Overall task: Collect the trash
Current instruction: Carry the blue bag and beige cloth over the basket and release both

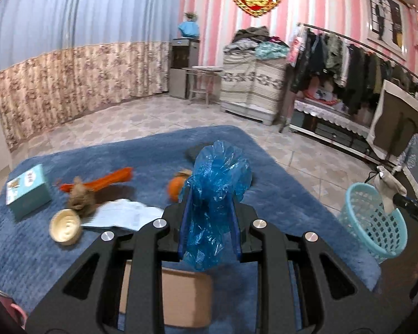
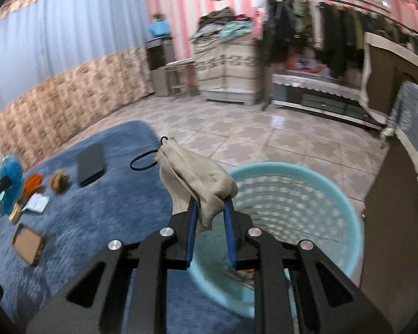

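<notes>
The right gripper (image 2: pixel 210 203) is clamping a beige mask (image 2: pixel 195 178) over the basket (image 2: pixel 334 194), needing only release, while the left gripper (image 1: pixel 210 194) is pinching the blue bag (image 1: pixel 217 189).

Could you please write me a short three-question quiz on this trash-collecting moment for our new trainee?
1. True or false: the left gripper holds a crumpled blue plastic bag.
2. What does the right gripper hold? A) an orange peel B) a beige mask with a black ear loop C) a teal box
3. Fill in: the right gripper's jaws are above the light blue ___ .

Key
1. True; the jaws are shut on the bag, above the blue rug.
2. B; the beige mask hangs from the shut jaws.
3. Basket; the perforated basket stands beside the rug.
</notes>
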`<state>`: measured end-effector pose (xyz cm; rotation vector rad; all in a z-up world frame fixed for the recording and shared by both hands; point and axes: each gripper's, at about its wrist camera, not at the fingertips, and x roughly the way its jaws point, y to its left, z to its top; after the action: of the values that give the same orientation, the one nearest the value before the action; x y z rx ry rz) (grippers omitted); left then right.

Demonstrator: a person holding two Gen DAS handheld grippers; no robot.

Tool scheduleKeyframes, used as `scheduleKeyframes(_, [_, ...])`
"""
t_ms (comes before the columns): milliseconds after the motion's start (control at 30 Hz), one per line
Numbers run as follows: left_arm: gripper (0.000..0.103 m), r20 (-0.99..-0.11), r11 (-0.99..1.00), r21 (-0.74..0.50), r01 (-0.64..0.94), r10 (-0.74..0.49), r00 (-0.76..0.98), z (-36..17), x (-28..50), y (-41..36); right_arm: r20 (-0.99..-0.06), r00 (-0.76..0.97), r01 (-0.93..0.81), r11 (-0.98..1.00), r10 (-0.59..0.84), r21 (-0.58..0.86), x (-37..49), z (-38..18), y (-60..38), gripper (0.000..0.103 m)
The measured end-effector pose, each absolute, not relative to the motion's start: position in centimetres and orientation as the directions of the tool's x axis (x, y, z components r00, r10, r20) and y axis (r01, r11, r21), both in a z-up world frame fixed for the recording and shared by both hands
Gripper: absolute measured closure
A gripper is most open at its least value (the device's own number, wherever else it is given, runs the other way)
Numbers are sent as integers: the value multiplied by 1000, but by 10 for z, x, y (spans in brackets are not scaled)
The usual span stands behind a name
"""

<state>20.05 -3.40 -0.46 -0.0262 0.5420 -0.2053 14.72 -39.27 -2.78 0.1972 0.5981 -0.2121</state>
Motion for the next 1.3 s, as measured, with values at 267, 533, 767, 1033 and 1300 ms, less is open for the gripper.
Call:
scheduleKeyframes(267, [80, -522, 956, -61, 288, -276, 807, -12, 204, -97, -556, 784, 409, 903, -274, 130, 130, -29, -439, 84])
scheduleKeyframes(533, [80, -508, 927, -61, 371, -349, 788, -10, 207, -144, -548, 764, 449, 891, -340, 73, 129, -28, -447, 84])
scheduleKeyframes(767, [80, -495, 890, -56, 452, -418, 761, -3, 210, -185, -541, 753, 496, 863, -373, 94, 120, -26, -469, 84])
scheduleKeyframes(1033, [80, -502, 840, -68, 539, -495, 709, -6, 211, -240, -545, 740, 522, 847, -394, 97, 119, -30, -478, 84])
scheduleKeyframes(1300, [80, -513, 780, -81, 621, -567, 644, -14, 205, -290, -561, 725, 550, 826, -399, 123, 118, -34, -492, 84])
